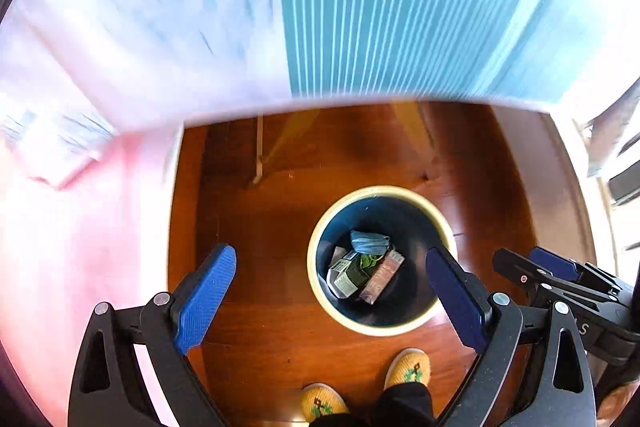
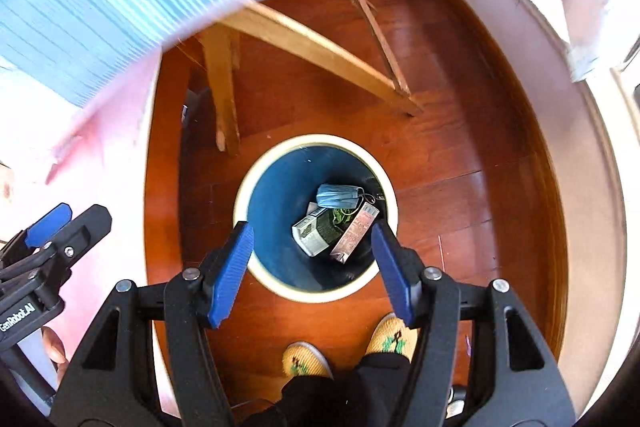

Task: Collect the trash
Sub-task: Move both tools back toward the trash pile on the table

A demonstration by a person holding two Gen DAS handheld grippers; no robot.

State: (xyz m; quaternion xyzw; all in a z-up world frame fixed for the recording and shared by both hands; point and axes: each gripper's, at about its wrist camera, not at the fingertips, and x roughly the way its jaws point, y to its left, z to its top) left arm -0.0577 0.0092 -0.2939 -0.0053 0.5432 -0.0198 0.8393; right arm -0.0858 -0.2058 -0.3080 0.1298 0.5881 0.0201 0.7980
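Observation:
A round bin with a cream rim (image 1: pixel 376 330) (image 2: pixel 320 297) and a dark blue inside stands on the wooden floor right below both grippers. In it lie a blue face mask (image 1: pixel 368 242) (image 2: pixel 336 195), a small grey-green carton (image 1: pixel 348 277) (image 2: pixel 310 235) and a pink box (image 1: pixel 382 277) (image 2: pixel 356 233). My left gripper (image 1: pixel 330 259) (image 2: pixel 82 213) hangs above the bin's left side, open wide and empty. My right gripper (image 2: pixel 312 231) (image 1: pixel 516 255) hovers over the bin's mouth, open, with nothing between its blue pads.
A person's feet in yellow slippers (image 1: pixel 406 367) (image 2: pixel 306 361) stand just before the bin. Wooden legs (image 2: pixel 224 95) rise behind it under a blue-striped cloth (image 1: pixel 400 7). Pink fabric (image 1: pixel 80 247) lies to the left, a pale baseboard (image 2: pixel 560 131) to the right.

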